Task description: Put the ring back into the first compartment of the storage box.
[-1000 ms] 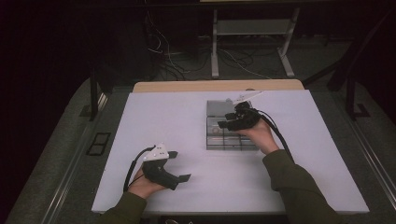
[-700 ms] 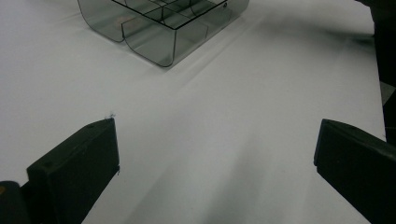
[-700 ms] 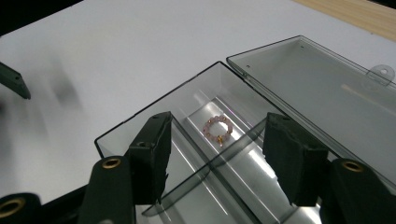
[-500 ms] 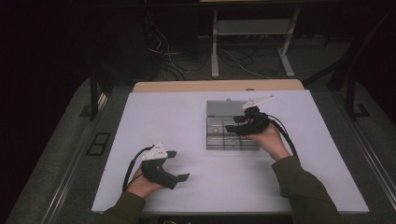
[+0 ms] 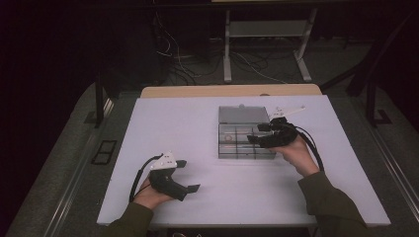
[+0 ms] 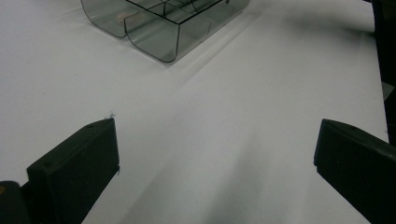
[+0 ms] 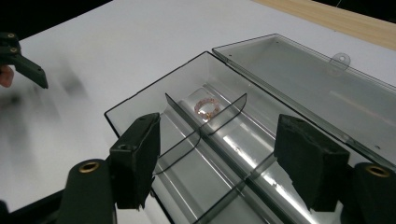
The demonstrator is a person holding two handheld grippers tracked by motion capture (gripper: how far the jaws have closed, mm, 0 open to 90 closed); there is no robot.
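Observation:
A clear plastic compartment box (image 5: 245, 148) lies open on the white table (image 5: 197, 128), its lid (image 5: 244, 114) folded flat behind it. A small pinkish ring (image 7: 207, 106) rests in one of its compartments and shows faintly from above as the ring (image 5: 228, 138). My right gripper (image 5: 256, 134) hovers at the box's right end, pointing left over the compartments. In the right gripper view that gripper (image 7: 219, 140) is open; its jaws have just been opening, with nothing pinched between them. My left gripper (image 5: 188, 175) rests open at the table's front left, far from the box (image 6: 154, 28).
The wooden strip (image 5: 232, 91) borders the table's far edge. A metal stand (image 5: 267, 29) and cables lie on the floor behind. In the right gripper view the left gripper's jaw (image 7: 23, 65) shows far off at the left.
My right hand has slid rightward from over the box's middle to its right end, and its jaws stand wider apart. The left hand has kept still.

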